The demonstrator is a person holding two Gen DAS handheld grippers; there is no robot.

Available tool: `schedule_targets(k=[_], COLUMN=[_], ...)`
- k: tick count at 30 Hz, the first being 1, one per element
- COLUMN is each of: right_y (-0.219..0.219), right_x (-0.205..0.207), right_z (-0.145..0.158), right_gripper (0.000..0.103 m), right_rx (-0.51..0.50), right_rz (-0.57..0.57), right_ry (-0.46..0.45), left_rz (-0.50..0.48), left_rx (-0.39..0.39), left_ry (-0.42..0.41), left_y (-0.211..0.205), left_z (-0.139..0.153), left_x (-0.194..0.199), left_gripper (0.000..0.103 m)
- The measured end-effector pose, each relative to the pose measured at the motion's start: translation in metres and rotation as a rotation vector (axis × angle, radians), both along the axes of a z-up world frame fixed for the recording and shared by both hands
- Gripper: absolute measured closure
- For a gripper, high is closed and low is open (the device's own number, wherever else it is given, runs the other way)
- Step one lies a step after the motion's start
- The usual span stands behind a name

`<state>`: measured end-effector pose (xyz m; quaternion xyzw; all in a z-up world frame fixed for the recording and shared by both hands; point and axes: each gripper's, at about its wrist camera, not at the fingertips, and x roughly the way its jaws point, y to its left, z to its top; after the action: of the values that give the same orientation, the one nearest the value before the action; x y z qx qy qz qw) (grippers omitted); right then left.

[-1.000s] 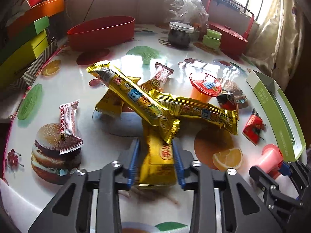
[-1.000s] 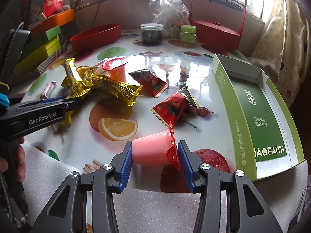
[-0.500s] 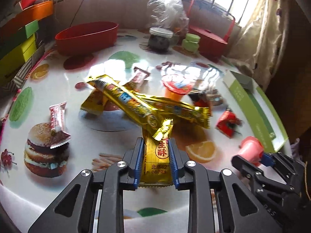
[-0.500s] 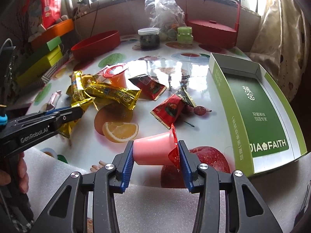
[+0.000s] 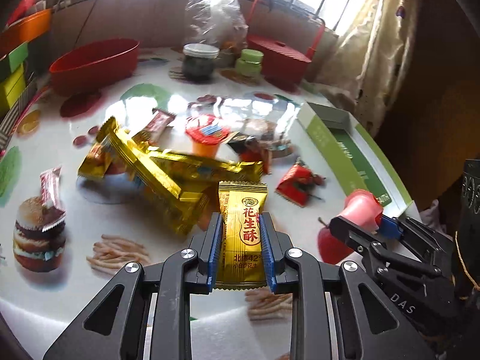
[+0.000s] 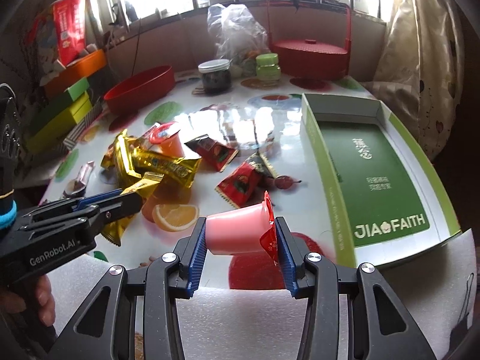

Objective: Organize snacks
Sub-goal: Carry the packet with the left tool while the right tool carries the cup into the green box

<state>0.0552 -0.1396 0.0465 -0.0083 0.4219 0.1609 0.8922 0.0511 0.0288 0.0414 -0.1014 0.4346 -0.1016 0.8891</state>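
From the left wrist camera, the left tongs [image 5: 241, 252] are clamped on a gold peanut-candy packet [image 5: 243, 225]; its upper end sticks out past the blue pads, clear of the desk [image 5: 90, 216]. These jaws have just been closing, with the packet between them. Just beyond lies a heap of long gold wrappers [image 5: 168, 174], with an orange jelly cup [image 5: 205, 138] behind them and a red sachet [image 5: 295, 181] to the right. A small red-and-white wrapped sweet [image 5: 51, 192] rests on the printed burger at the left. At the right edge the right tongs [image 5: 364, 220] carry a pink jelly cup [image 5: 361, 208], near the green box lid [image 5: 339, 147]. A red oval bowl [image 5: 93, 63], a dark jar [image 5: 199, 63] and a red lidded basket [image 5: 280, 60] stand at the far side.

From the right wrist camera, the right tongs [image 6: 241, 234] grip the pink jelly cup [image 6: 237, 229] on its side, red foil lid toward the right pad, lifted above the desk [image 6: 288, 150]. The green box lid [image 6: 375, 174] lies open-side up to the right. The left tongs [image 6: 132, 202] come in from the left, holding the gold packet [image 6: 132, 207] above the desk beside the gold heap [image 6: 159, 162]. A person's fingers [image 6: 45, 297] wrap that handle. Both tongs tilt downward toward the glossy, fruit-printed desk under bright windows.
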Motion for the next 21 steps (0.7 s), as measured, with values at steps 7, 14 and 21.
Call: schedule_targets(k=[7,14,21], right_y=[-0.015,-0.045,-0.085], right_x=[0.002,0.010,0.021], right_z=[0.012,0.026,0.027], right_gripper=[0.061,0.061,0.061], right_rx=[0.017,0.018,0.003], right_rz=[-0.032,-0.113,-0.217], right_ry=[-0.027,-0.064,-0.071], left_rz=[-0.048,-0.129,-0.214], left_rx=[-0.010,-0.058,-0.108], left_ry=[-0.024,-0.061,-0.062], left_y=[-0.017,-0.047,-0.085], left_z=[0.010,0.023,0.030], left_x=[0.006,0.023,0.044], left_gripper=[0.077,0.077,0.077])
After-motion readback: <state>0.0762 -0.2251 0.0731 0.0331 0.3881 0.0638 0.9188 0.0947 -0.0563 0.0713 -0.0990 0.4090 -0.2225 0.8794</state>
